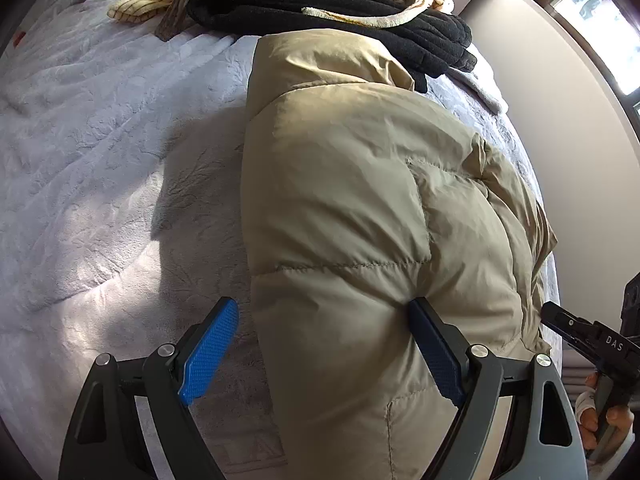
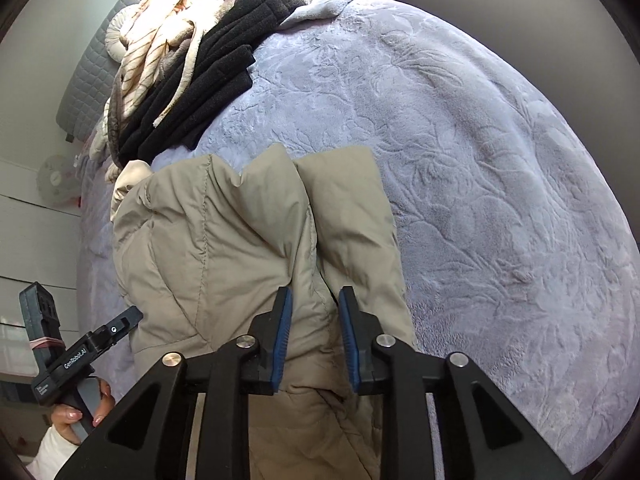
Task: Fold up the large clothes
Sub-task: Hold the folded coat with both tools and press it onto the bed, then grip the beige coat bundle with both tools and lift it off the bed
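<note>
Your left gripper (image 1: 324,344) fingers gape over the tan jacket (image 1: 360,200); your right gripper (image 2: 314,340) fingers stand slightly apart above it at six o'clock

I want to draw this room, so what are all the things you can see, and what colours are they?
Puffy jacket: one, tan, folded on the bed's near part.
Bed cover: one, pale purple with a leaf pattern, under everything.
Black clothes: one pile, beyond the jacket.
Striped cloth: one, cream, on that pile.
Headboard: one, grey, quilted.
Fan: one, white, beside the bed.
Left gripper: black, blue pads, wide open over the jacket's edge.
Right gripper: same colours, jaws partly apart around a jacket fold.
</note>
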Demonstrator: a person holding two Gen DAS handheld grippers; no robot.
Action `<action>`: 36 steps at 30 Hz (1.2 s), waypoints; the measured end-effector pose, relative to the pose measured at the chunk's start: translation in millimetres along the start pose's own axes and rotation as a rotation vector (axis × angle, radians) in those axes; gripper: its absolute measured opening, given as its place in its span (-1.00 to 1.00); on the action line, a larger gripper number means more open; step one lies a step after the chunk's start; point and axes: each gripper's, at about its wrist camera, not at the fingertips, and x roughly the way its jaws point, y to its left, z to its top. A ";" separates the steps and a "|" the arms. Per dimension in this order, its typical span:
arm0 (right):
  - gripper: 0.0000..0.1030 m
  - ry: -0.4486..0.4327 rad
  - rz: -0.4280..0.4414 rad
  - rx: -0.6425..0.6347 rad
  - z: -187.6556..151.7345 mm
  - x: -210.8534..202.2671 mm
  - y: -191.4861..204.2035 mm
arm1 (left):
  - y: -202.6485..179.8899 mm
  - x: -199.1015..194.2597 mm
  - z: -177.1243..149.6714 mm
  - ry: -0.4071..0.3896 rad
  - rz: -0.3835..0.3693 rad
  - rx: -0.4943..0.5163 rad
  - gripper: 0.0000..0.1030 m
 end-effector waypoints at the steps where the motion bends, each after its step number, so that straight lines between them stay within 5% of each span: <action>1: -0.31 0.000 -0.004 -0.001 -1.1 -1.4 -0.8 | -0.1 -0.5 -0.1 -0.001 0.005 0.004 0.70; 3: -0.29 0.003 -0.010 0.001 -1.8 -2.4 -2.6 | -0.5 -1.6 -0.5 -0.004 0.017 0.010 0.79; 4: -0.26 0.004 -0.010 0.005 -2.9 -3.2 -4.0 | -0.9 -1.0 -0.3 0.000 0.033 0.014 0.98; 12: -0.04 0.006 -0.018 0.021 -6.5 -6.6 -11.7 | -0.9 -2.6 -4.6 -0.007 0.042 0.015 0.99; 15: 0.23 -0.007 -0.024 0.004 -5.2 -9.9 -12.0 | -1.3 -3.4 -5.4 -0.006 0.039 0.016 0.99; 18: 0.74 -0.020 -0.037 -0.019 -3.5 -11.3 -12.5 | 0.6 -2.3 -5.3 0.005 0.027 0.001 0.99; 21: 0.77 -0.009 -0.035 -0.026 -2.5 -7.4 -16.0 | 0.2 -1.9 -5.4 0.005 0.026 -0.002 0.99; 22: 0.96 0.001 -0.026 -0.023 -2.0 -5.0 -17.9 | 0.6 -2.0 -5.1 0.006 0.026 0.000 0.99; 28: 0.99 0.006 0.035 -0.009 -1.5 0.9 -24.6 | 5.3 -2.1 -3.3 0.017 0.007 -0.011 0.99; 36: 0.99 0.105 0.121 0.041 0.2 16.6 -39.5 | 40.8 -7.1 -6.1 0.054 -0.122 -0.097 0.98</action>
